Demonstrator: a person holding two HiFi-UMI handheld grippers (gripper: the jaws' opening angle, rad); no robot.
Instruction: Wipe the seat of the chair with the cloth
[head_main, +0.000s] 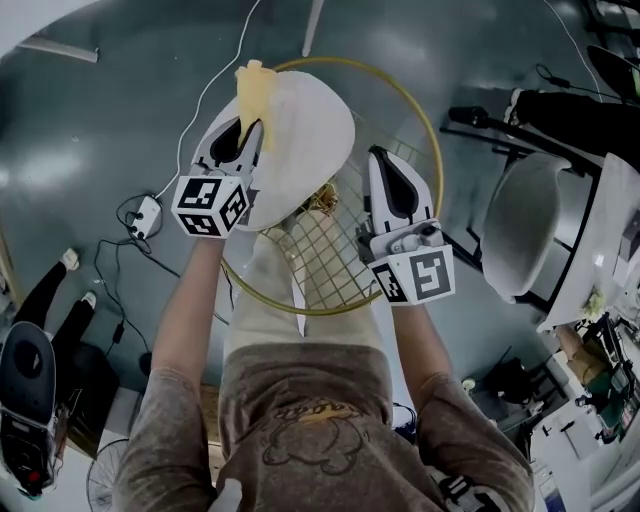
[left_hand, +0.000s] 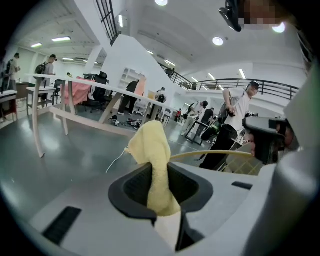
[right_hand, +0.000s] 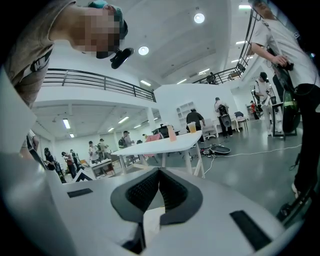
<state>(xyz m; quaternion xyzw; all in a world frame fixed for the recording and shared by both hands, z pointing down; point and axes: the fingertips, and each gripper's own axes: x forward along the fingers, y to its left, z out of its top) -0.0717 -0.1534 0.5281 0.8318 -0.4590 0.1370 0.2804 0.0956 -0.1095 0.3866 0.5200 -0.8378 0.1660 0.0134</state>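
In the head view, my left forearm reaches forward and the left gripper (head_main: 245, 135) lies over the near-left edge of the white chair seat (head_main: 310, 125). The yellow cloth (head_main: 252, 88) sticks out past its tips. I cannot tell whether the cloth touches the seat. The right gripper (head_main: 388, 165) points forward beside the seat, above the wire mesh (head_main: 320, 250).

In the left gripper view, the jaws are clamped on the cloth, which blocks the middle of the view.

In the right gripper view, the jaws are pressed together with nothing between them.

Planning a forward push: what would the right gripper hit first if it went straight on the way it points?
Probably nothing close. Ahead of the right gripper, its claw shut and empty, lies only floor, then a distant white table. Depth is hard to judge.
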